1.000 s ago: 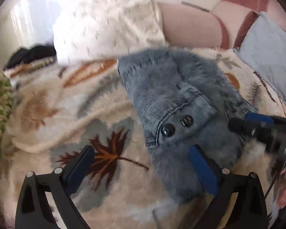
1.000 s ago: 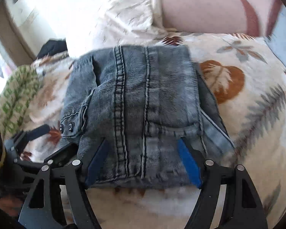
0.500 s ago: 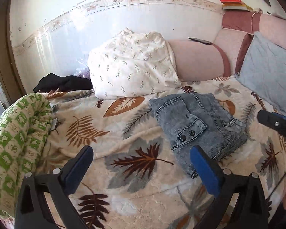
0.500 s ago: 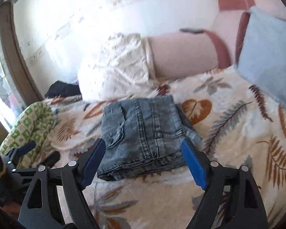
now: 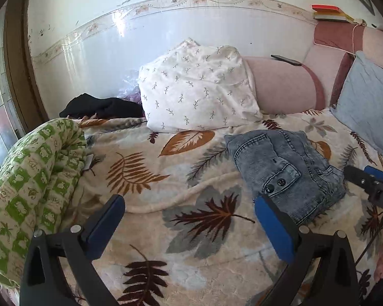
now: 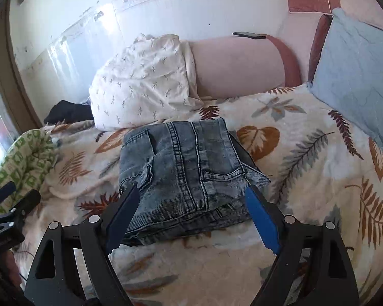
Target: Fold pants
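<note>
You have pulled both tongs up and back off the jeans (image 6: 189,176), which now lie folded on the bed (image 6: 306,178), at 12 o'clock of your right tongs (image 6: 191,216). Left tongs (image 5: 189,227) and right both gape, empty. The fold looks done.

A broad stretch of leaf-patterned blanket (image 5: 150,186) is left bare between the rolled green quilt (image 5: 30,178) at the left and the folded jeans (image 6: 189,173). Passage farther back is blocked by the white pillow (image 5: 196,89), which seems to touch the jeans' far edge, and by the pink bolster (image 6: 237,63). On the right, open blanket is bounded by the blue cushion (image 6: 357,76).
</note>
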The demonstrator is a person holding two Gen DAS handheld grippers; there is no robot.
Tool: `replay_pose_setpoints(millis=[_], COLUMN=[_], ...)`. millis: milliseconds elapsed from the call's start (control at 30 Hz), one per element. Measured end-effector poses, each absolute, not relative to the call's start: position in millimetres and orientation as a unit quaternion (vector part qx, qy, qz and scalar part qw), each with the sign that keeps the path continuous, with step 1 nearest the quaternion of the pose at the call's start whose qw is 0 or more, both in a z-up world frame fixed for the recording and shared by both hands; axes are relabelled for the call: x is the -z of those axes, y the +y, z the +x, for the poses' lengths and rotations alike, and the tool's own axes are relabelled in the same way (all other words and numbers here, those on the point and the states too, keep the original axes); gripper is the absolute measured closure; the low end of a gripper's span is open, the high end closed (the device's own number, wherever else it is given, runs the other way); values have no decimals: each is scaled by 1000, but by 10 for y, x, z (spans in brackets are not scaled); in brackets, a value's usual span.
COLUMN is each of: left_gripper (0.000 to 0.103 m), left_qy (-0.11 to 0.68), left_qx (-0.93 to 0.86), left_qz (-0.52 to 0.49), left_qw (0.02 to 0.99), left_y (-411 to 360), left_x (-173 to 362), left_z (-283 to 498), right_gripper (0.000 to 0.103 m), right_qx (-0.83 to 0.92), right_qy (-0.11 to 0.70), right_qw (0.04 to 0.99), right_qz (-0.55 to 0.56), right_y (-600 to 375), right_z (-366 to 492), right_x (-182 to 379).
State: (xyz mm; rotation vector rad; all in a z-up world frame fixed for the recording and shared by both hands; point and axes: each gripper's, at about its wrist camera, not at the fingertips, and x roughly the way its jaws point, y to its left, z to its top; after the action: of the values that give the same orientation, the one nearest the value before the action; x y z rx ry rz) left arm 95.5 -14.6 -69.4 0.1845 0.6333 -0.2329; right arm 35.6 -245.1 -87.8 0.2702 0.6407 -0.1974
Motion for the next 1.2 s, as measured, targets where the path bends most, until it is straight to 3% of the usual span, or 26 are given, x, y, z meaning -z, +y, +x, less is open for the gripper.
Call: replay_pose_setpoints(millis=[667,967,1200], left_gripper=[0,0,0], left_qy=[320,395,442], left_qx=[124,218,280], left_qz=[82,16,-28], left_qw=[936,892,852], left_y=[-102,-183,-468], left_x=[751,1043,1304], left_z=[993,1498,1814], right_gripper=[18,17,17], right_qx=[85,64,35], right_qy=[312,375,424], right_qw=[938,884,852], right_qz=[124,273,304], right_y=[-2388,-3379,-3841], right_z=[347,679,1179], right_x=[854,1024,1338])
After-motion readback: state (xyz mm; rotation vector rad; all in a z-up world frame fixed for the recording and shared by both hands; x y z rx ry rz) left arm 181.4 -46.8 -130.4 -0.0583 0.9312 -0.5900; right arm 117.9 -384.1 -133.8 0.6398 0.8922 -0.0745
